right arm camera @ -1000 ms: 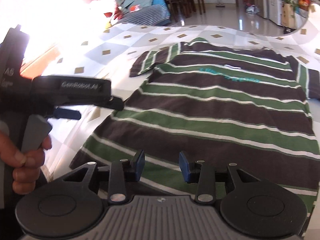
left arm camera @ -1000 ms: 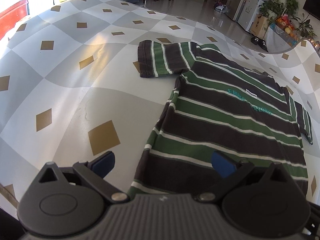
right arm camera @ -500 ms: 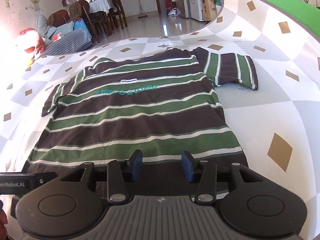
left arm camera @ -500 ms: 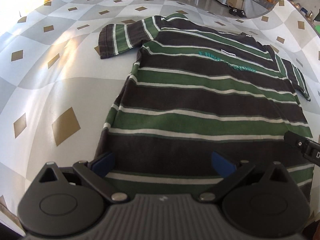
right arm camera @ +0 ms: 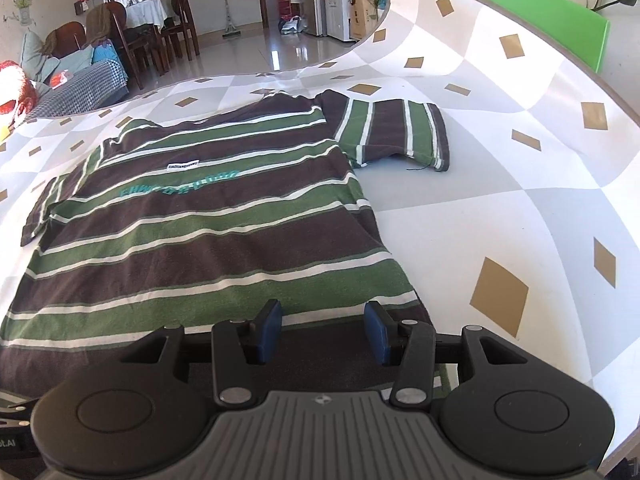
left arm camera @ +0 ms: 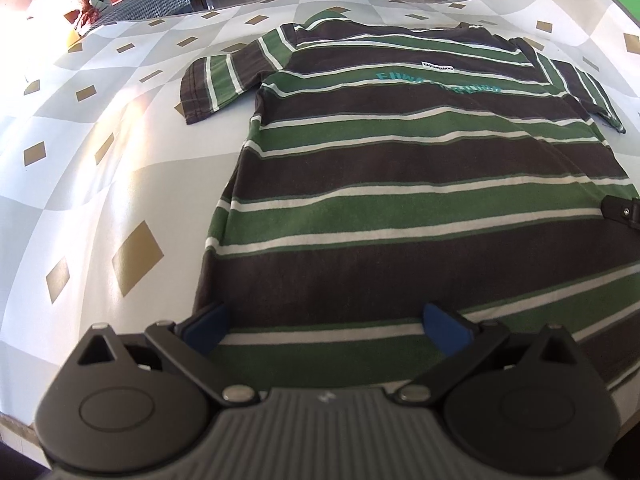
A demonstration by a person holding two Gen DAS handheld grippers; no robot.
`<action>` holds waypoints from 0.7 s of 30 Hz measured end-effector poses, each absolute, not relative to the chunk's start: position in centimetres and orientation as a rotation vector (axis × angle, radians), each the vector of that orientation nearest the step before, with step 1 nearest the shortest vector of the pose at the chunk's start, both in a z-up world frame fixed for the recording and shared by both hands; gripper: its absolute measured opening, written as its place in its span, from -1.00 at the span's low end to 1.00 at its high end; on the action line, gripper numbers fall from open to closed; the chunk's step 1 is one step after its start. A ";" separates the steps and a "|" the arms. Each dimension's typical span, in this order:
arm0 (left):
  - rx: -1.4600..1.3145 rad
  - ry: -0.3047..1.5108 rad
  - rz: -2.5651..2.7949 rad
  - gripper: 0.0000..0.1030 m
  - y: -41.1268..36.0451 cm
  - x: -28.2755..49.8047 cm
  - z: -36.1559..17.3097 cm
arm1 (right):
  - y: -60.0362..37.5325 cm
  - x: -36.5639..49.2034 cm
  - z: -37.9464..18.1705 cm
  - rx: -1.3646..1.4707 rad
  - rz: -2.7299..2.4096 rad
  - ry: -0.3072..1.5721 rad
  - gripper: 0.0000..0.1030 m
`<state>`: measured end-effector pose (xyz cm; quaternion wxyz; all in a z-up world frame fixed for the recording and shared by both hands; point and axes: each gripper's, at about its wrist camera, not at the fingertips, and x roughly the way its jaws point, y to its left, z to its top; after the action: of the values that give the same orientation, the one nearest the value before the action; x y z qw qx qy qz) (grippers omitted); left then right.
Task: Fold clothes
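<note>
A brown, green and white striped T-shirt [left arm camera: 400, 184] lies flat, front up, on the checked tablecloth [left arm camera: 100, 200], collar at the far side and both sleeves spread. My left gripper [left arm camera: 328, 320] hovers wide open over the shirt's near left hem corner, with cloth showing between its blue pads but not pinched. My right gripper [right arm camera: 324, 320] is open to a narrower gap above the near right hem of the shirt [right arm camera: 200, 232], gripping nothing. A piece of the right gripper's body [left arm camera: 624, 212] shows at the edge of the left wrist view.
The tablecloth [right arm camera: 500, 208] stretches bare to the right of the shirt. A green chair back [right arm camera: 560, 16] stands beyond the far right table edge. Dining chairs [right arm camera: 176, 28] and a sofa [right arm camera: 80, 80] are further back in the room.
Both grippers swung over the shirt's near hem, the left from beside the shirt to its left corner, the right across to its right corner. The right jaws stand slightly wider.
</note>
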<state>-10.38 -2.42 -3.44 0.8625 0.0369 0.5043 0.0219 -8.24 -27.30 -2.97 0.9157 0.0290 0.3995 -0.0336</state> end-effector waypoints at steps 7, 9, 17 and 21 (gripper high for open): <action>0.096 1.068 0.044 1.00 -2.8 -10.9 -3.5 | -27.3 -7.8 -3.2 0.007 -0.078 0.827 0.03; 0.100 1.069 0.044 1.00 -2.9 -11.0 -3.5 | -27.4 -7.7 -3.1 0.012 -0.083 0.832 0.06; 0.063 1.045 0.041 1.00 -3.1 -11.3 -3.1 | -27.1 -9.1 -1.6 0.055 -0.064 0.834 0.04; 0.085 1.004 0.030 1.00 -3.8 -11.3 -2.7 | -26.0 -10.2 -1.1 0.059 -0.004 0.830 0.04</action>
<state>-11.30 -3.78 -2.71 0.8756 0.0408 0.4810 0.0145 -10.22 -26.04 -1.14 0.9146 0.0287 0.4033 -0.0021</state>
